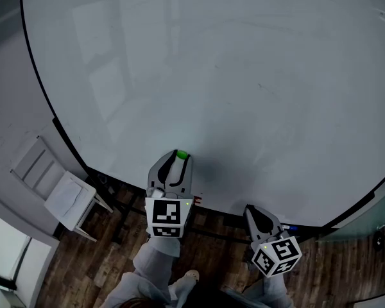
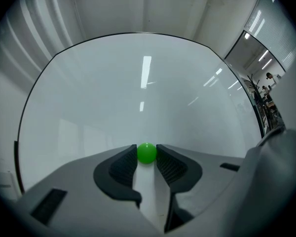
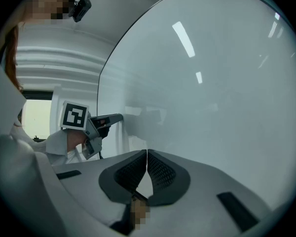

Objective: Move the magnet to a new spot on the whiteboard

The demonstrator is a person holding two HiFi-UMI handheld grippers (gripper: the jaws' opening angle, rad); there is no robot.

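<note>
The left gripper [image 2: 147, 149] pinches the round green magnet [image 2: 147, 153] on the glossy white whiteboard [image 2: 138, 88]; the right gripper [image 3: 147, 154] is pressed together, empty.

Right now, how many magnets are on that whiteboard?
1: a green magnet, low on the whiteboard near its bottom edge, pinched by the left gripper. No other shows, though part of the board runs out of view.

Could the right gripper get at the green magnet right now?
Probably not: the left gripper has its jaws on both sides of the green magnet, and the right gripper sits shut, off to the side.
</note>
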